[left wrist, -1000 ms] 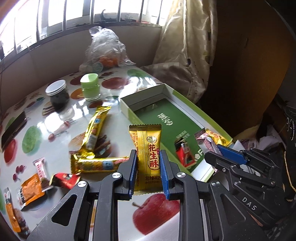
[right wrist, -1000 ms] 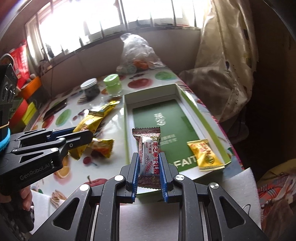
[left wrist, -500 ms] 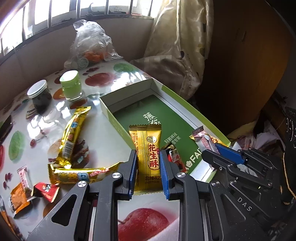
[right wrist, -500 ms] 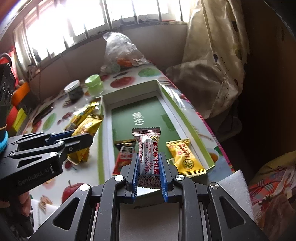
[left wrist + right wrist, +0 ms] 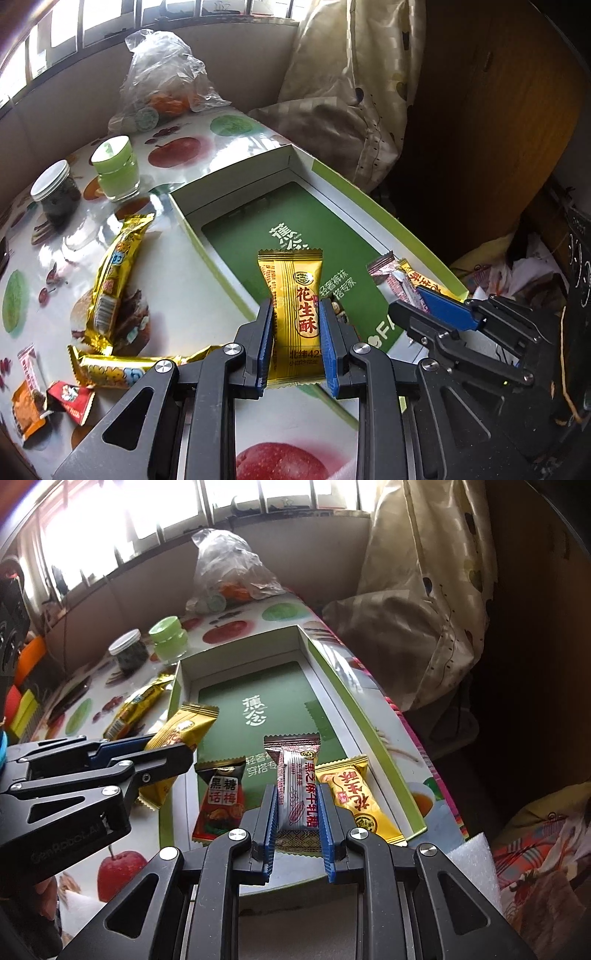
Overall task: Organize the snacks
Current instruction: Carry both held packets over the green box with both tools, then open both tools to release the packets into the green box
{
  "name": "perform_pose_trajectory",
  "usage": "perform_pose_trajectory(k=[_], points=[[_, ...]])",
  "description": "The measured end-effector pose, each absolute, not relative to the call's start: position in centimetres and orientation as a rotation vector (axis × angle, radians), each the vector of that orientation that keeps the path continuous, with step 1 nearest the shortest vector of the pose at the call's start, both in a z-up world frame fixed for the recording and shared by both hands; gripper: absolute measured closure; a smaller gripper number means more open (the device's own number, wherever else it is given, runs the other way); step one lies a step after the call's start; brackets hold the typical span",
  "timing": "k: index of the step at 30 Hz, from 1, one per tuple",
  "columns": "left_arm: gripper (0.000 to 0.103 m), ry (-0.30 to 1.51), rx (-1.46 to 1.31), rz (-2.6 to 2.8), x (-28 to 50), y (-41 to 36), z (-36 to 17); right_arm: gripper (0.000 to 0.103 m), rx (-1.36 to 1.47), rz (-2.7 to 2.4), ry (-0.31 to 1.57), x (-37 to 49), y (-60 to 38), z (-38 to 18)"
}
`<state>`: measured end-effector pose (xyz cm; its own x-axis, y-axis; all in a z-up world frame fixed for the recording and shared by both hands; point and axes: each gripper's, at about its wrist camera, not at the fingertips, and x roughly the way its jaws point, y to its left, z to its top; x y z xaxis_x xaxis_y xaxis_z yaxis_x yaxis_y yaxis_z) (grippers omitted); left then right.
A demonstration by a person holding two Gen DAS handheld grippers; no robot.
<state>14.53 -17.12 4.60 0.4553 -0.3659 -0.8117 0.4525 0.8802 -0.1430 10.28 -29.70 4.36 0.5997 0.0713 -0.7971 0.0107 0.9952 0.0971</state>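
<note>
1. The left gripper point(image 5: 295, 347) has its two blue-padded jaws clamped on one gold foil peanut-candy packet point(image 5: 293, 314), which stands upright between them, its top well clear of the fingertips.
2. The right gripper point(image 5: 297, 825) is pinched tight on one white and silver sesame-candy packet point(image 5: 295, 794), also upright in the jaws.
3. Just beyond both pairs of jaws lies one shallow open cardboard box with white walls and a green floor point(image 5: 332, 686).
4. Two packets rest on the box floor, one on each side of the right jaws: a black and red plum-candy packet point(image 5: 219, 797) to their left and a yellow peanut-candy packet point(image 5: 356, 797) to their right, just beside the held one.
5. Left of the left jaws, on the fruit-printed tabletop point(image 5: 177, 266), lie two long gold snack bars point(image 5: 114, 284); one points away from the jaws and the other lies crosswise near them.
6. Further left I count three small packets: one red point(image 5: 70, 400), one orange point(image 5: 27, 415), one pale pink point(image 5: 29, 365).
7. Far beyond the jaws stand two jars, one green-lidded point(image 5: 114, 168), one white-lidded point(image 5: 55, 192), and one clear plastic bag point(image 5: 162, 81).
</note>
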Motion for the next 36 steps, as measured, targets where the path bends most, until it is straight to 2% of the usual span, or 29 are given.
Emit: perform_pose_trajectory(k=[20, 27, 31, 36], points=[[0.078, 0.999, 0.098, -0.513, 15.7, -18.5, 3.8, 0.083, 0.086, 0.028, 0.938, 11.0, -29.9, 3.5], [0.077, 1.000, 0.104, -0.506, 15.6, -18.5, 3.7, 0.074, 0.098, 0.035, 0.921, 10.8, -29.9, 3.7], [0.066, 1.001, 0.101, -0.500, 15.6, -18.3, 3.7, 0.072, 0.093, 0.034, 0.923, 10.8, -29.9, 3.7], [0.066, 0.997, 0.093, -0.497, 15.6, -18.1, 3.8, 0.068, 0.088, 0.034, 0.923, 10.7, -29.7, 3.8]])
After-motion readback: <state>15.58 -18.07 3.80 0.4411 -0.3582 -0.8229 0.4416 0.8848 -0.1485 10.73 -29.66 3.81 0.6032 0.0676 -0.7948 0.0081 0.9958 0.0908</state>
